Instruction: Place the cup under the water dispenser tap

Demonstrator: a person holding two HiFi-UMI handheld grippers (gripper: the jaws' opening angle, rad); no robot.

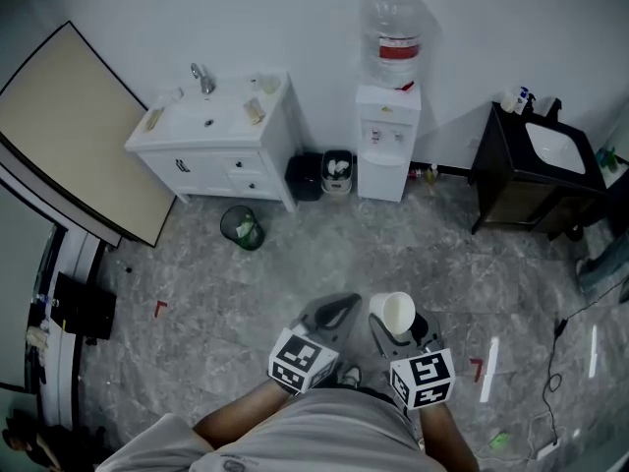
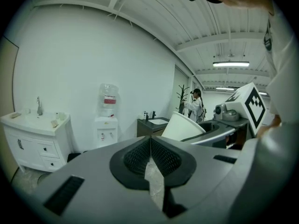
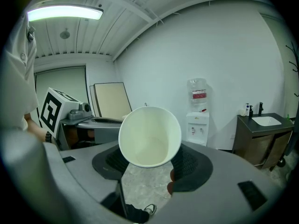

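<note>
Presently the right tongs (image 3: 148, 168) are clamped on the side wall of an empty white paper cup (image 3: 149, 136), whose mouth tips back toward them, while the left tongs (image 2: 150, 160) sit closed on nothing just to their left. The water dispenser (image 1: 386, 126) stands well ahead of both tongs, against the wall. The cup looks light and thin-walled, likely to dent under a hard squeeze, so a gentle hold low on the wall, clear of the rim, seems soundest.
</note>
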